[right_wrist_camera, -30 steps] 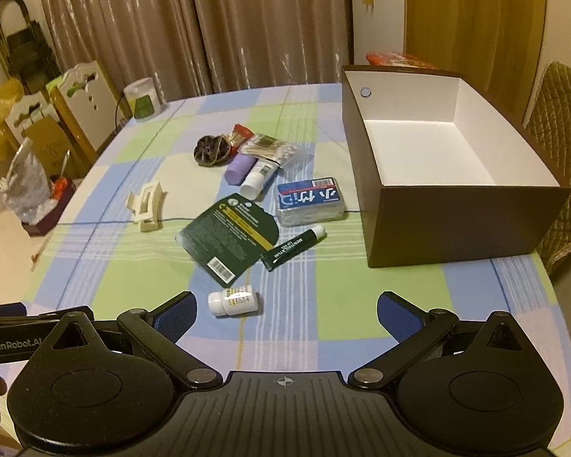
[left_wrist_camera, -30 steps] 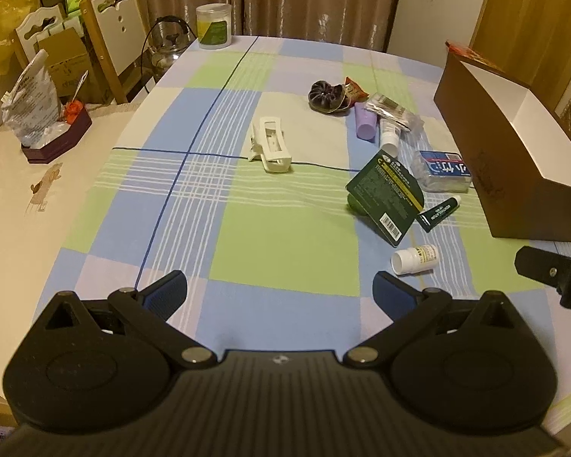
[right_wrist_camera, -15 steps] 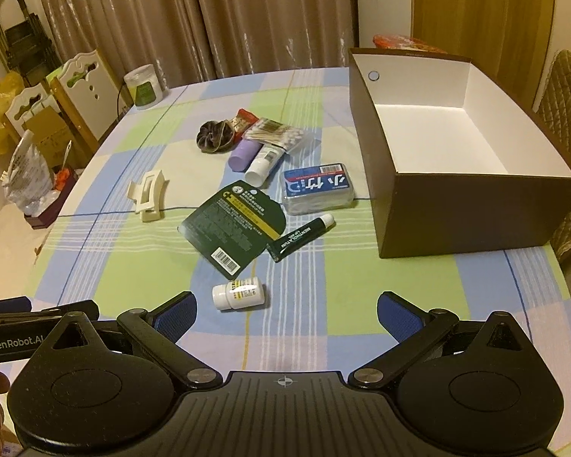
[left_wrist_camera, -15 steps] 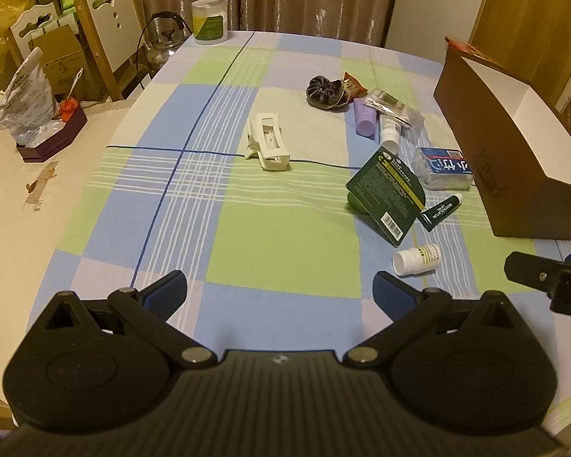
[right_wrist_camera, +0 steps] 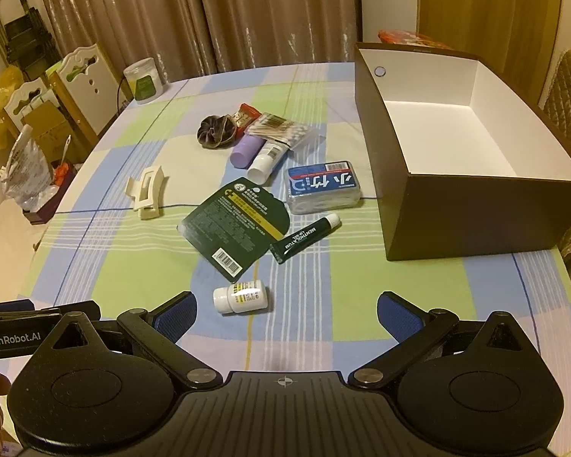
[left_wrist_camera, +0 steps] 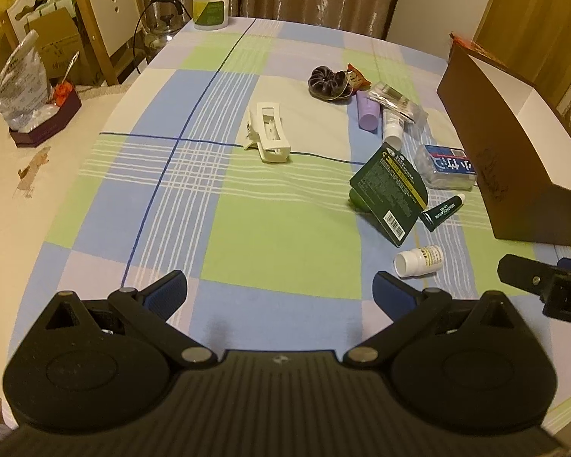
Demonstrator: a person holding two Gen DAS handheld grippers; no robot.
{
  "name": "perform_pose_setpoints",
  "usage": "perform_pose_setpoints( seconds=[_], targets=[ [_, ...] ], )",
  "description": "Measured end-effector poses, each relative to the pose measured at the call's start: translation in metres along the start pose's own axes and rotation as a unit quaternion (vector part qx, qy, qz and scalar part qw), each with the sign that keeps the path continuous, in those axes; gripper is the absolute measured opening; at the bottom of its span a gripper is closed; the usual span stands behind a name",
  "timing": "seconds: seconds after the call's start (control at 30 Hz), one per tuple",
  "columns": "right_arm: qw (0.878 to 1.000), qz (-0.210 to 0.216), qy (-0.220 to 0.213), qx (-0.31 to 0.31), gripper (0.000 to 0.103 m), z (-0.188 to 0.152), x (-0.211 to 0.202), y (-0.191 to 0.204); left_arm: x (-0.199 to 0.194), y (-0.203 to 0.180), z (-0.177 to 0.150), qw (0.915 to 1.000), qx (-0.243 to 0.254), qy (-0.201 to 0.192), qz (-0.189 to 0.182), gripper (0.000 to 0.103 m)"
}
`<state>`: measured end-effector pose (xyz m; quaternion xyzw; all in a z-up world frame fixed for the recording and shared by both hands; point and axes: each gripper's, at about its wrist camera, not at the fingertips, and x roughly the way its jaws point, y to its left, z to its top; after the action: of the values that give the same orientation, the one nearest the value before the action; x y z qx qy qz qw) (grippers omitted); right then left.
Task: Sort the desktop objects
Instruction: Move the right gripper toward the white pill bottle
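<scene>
I see both grippers hovering low over the checked tabletop, left gripper and right gripper each with fingers spread wide, nothing between them. The small white pill bottle lies on its side just ahead of my right fingers. The dark green card covers something green beneath it that I cannot identify. The brown box stands empty at right; from the left wrist its inside is mostly hidden
</scene>
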<state>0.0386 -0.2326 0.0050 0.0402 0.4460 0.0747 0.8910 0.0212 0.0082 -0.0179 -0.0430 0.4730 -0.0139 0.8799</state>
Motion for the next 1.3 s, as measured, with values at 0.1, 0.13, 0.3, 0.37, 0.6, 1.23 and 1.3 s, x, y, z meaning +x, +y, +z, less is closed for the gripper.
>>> perform_pose_setpoints(
  seconds=[0.1,0.13,0.3,0.37,0.6,1.23,1.3],
  targets=[
    [1.000,0.001,0.002,0.001,0.103,0.000,0.002,-0.001,0.001,0.000,0.000,1.0000,-0.002,-0.001,0.000,0.102],
    [1.000,0.001,0.002,0.001,0.103,0.000,0.003,-0.002,0.001,0.000,0.000,1.0000,-0.002,-0.001,-0.001,0.102],
    [1.000,0.001,0.003,0.003,0.103,-0.001,0.006,-0.005,0.004,-0.003,0.001,1.0000,0.001,0.001,-0.001,0.102],
    [1.000,0.000,0.002,0.003,0.103,-0.001,0.007,-0.006,0.004,-0.003,0.001,1.0000,0.001,0.000,0.001,0.102],
    [1.000,0.006,-0.006,-0.019,0.103,-0.006,0.015,-0.012,0.006,-0.002,0.001,0.9999,0.008,-0.003,0.007,0.102],
    [0.993,0.042,-0.023,-0.108,0.103,-0.028,0.061,0.038,0.010,0.040,0.007,1.0000,-0.005,-0.003,0.006,0.102],
    [0.993,0.038,-0.024,-0.113,0.103,-0.029,0.066,0.041,0.013,0.046,0.009,0.9999,-0.011,0.002,0.005,0.102]
  ],
)
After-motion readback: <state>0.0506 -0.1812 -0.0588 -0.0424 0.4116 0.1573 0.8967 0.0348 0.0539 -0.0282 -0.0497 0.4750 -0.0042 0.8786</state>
